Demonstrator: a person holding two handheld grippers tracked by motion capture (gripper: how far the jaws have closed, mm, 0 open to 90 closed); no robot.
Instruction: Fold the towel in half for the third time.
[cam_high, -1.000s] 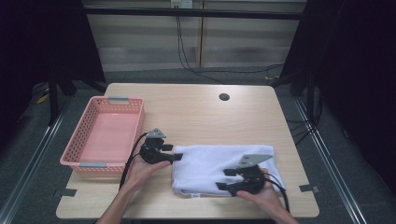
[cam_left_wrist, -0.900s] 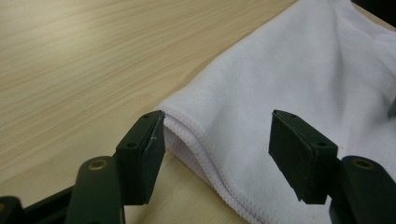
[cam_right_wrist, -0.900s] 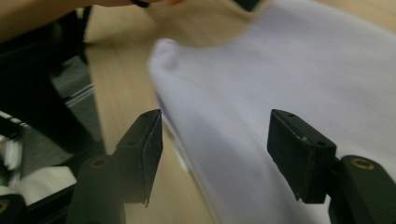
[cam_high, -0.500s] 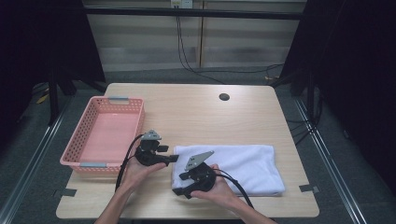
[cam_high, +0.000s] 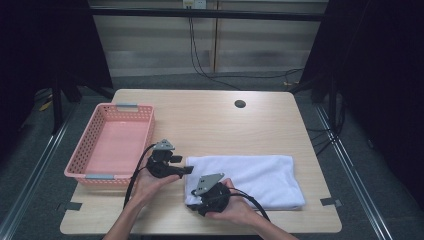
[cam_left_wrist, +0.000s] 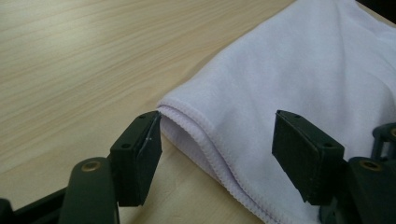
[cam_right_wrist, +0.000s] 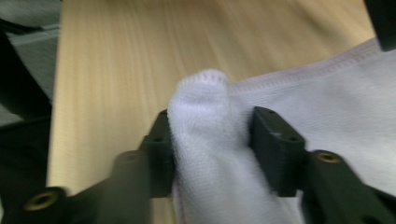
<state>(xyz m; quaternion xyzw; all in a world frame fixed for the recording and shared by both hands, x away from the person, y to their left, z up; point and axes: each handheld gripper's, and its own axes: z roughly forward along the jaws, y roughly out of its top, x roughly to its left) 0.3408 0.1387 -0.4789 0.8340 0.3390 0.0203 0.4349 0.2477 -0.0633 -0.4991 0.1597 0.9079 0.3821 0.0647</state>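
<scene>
Two grippers are seen at the towel's (cam_high: 250, 177) left end, in the lower middle of the high view. The left gripper (cam_left_wrist: 217, 149) is held with jaws wide apart astride the folded corner — one pad just at the hem, no grip made. The right gripper (cam_right_wrist: 210, 149) has just been closing on a bunched fold of the towel — both pads are pressed against the cloth.

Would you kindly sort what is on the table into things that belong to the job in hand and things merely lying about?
In use:
- white towel, folded on the table
- left gripper, open at the towel's far left corner
- right gripper, its fingers just closing around a bunched corner

Lying about:
- pink basket
- dark round spot in the tabletop
</scene>
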